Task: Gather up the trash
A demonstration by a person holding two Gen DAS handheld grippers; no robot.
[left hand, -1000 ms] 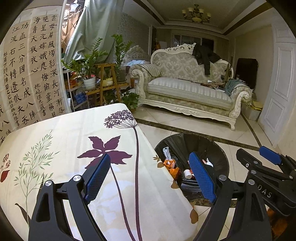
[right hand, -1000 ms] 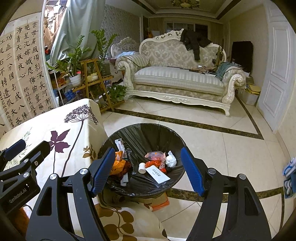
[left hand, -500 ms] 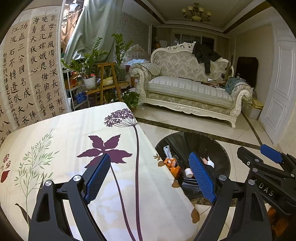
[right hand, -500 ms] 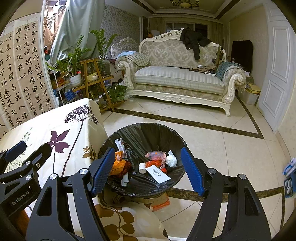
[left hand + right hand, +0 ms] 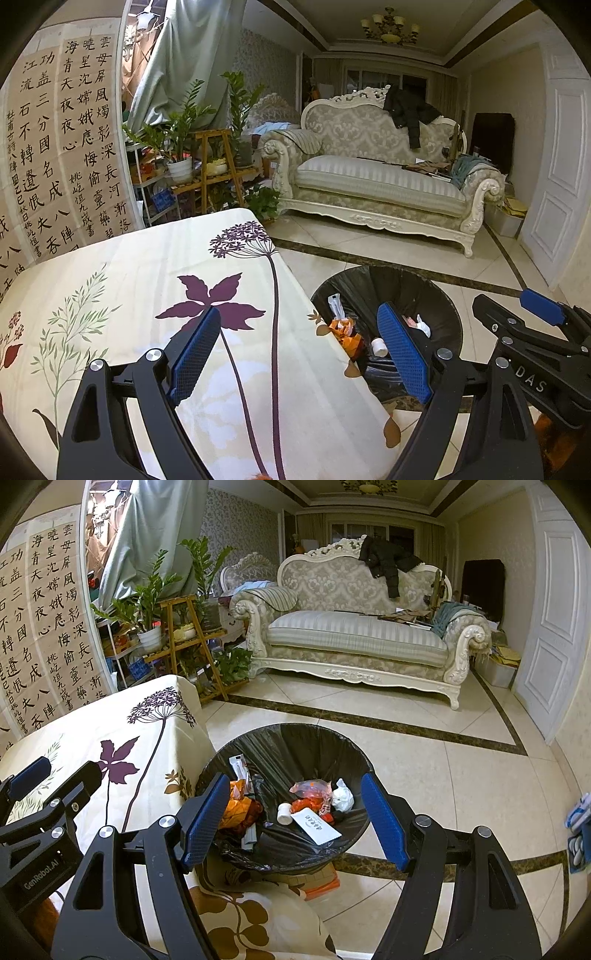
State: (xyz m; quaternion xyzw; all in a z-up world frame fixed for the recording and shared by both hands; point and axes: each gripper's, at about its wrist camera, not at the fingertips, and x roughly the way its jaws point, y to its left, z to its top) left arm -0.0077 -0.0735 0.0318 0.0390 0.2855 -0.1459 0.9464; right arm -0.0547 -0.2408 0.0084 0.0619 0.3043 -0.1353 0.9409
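A round bin lined with a black bag [image 5: 295, 746] stands on the floor beside the table; it also shows in the left wrist view [image 5: 413, 291]. In it lie an orange wrapper [image 5: 236, 806], a white slip of paper [image 5: 319, 825], a crumpled white tissue [image 5: 343, 794] and a small white cap [image 5: 283, 812]. My right gripper [image 5: 295, 818] is open and empty above the bin. My left gripper [image 5: 299, 350] is open and empty over the table's right edge, with the tablecloth [image 5: 129, 280] below it.
A cream floral tablecloth [image 5: 122, 723] covers the table at left. An ornate sofa [image 5: 354, 635] with a black jacket stands across the tiled floor. A plant stand [image 5: 184, 627] is behind the table. A white door [image 5: 554, 627] is at right. An orange box [image 5: 321, 882] lies under the bin.
Both grippers have drifted only slightly; the view is almost the same. Both stay open and empty.
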